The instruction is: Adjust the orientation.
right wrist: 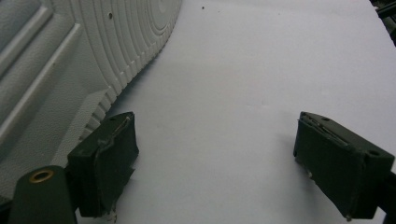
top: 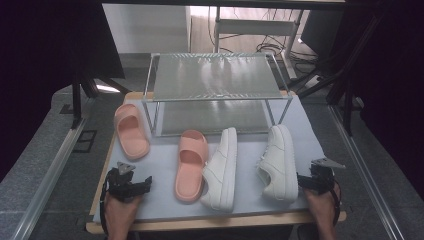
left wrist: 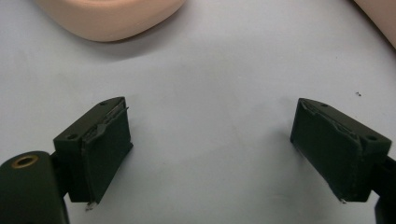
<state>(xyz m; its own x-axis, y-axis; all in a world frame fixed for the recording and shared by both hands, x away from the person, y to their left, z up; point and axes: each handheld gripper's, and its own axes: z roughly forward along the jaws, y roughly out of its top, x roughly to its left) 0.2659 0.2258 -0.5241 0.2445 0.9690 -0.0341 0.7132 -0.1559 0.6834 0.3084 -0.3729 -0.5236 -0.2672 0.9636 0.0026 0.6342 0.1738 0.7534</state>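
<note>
My left gripper (left wrist: 210,149) has its jaws spread wide with nothing between them, only bare pale mat (left wrist: 210,84) under the matte black pads. Just past them, the left gripper view catches the rounded, smooth heel edge of a pink slide (left wrist: 109,18) at the top and a sliver of a second pink shape at the top right corner.

My right gripper (right wrist: 215,163) is spread just as wide and holds nothing. Its left jaw sits just beside the white sneaker (right wrist: 70,60), and this view gives me what the high one cannot: the sole's moulded concentric ridges and the pebbled, leather-like side panel.

From the high view I see both grippers at the near edge of the mat, the left gripper (top: 131,184) near the middle pink slide (top: 191,165) and the right gripper (top: 307,181) close against the heel of the right-hand white sneaker (top: 278,162). A second white sneaker (top: 221,170) lies touching the middle slide. Another pink slide (top: 131,131) lies apart at the left.

Behind the shoes stands a two-tier rack (top: 216,75) with thin metal posts and ribbed translucent shelves; both shelves hold nothing. The wooden table (top: 200,222) shows as a rim around the mat.
</note>
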